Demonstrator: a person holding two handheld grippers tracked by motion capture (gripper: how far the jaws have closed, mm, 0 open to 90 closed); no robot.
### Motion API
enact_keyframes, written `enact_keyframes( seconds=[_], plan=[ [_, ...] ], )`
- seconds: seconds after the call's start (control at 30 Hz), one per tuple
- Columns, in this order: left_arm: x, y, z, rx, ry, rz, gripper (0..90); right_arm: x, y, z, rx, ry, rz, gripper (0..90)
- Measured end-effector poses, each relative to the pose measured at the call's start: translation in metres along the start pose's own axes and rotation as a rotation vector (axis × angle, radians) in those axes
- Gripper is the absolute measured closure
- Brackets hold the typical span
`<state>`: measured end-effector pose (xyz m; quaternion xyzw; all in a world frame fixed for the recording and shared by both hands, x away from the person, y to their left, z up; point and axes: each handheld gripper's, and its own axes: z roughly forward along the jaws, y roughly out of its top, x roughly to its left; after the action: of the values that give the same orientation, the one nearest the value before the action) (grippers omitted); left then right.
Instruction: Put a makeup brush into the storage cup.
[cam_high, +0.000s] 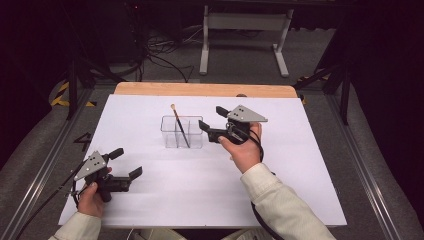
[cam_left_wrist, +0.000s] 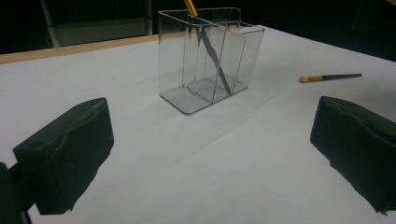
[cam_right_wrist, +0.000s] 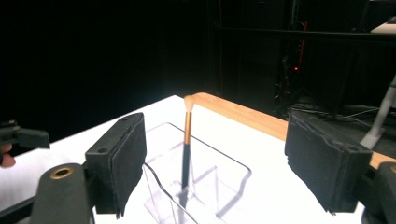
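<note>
We see a brush (cam_high: 179, 126) standing tilted in the clear organiser (cam_high: 182, 132) near the counter's (cam_high: 310, 170) far edge. Our right hand-held gripper (cam_high: 212, 122) hovers just beside the organiser, jaws wide apart and empty. Our left hand-held gripper (cam_high: 126, 163), near the front left corner, is likewise spread and empty.

white-covered desk (cam_high: 165, 195) with a bare wood strip along the 12 o'clock edge, clear divided holder (cam_high: 182, 132) sitting near the middle, loose brush (cam_left_wrist: 329, 77) lying flat on the sheet
</note>
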<state>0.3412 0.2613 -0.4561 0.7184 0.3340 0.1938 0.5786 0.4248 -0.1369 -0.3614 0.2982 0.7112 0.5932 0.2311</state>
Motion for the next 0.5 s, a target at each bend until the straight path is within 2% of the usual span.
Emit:
enact_keyframes(
  seconds=[0.03, 0.1, 0.13, 0.37, 0.5],
  plan=[
    [0.0, 0.0, 0.0, 0.0, 0.0, 0.0, 0.2, 0.0, 0.0, 0.0, 0.0, 0.0, 0.0, 21.0],
    [0.0, 0.0, 0.0, 0.003, 0.001, 0.0, 0.2, -0.004, 0.002, -0.013, 0.003, -0.007, -0.008, 20.6],
    [0.0, 0.0, 0.0, 0.003, 0.001, 0.0, 0.2, -0.004, 0.002, -0.013, 0.003, -0.007, -0.008, 20.6],
    [0.0, 0.001, 0.001, 0.004, -0.002, 0.003, 0.2, -0.015, 0.011, -0.046, 0.024, -0.01, -0.02, 18.8],
    [-0.001, 0.0, 0.0, 0.011, 0.004, 0.007, 0.2, -0.018, 0.015, -0.056, 0.042, -0.005, -0.024, 18.1]
  ],
)
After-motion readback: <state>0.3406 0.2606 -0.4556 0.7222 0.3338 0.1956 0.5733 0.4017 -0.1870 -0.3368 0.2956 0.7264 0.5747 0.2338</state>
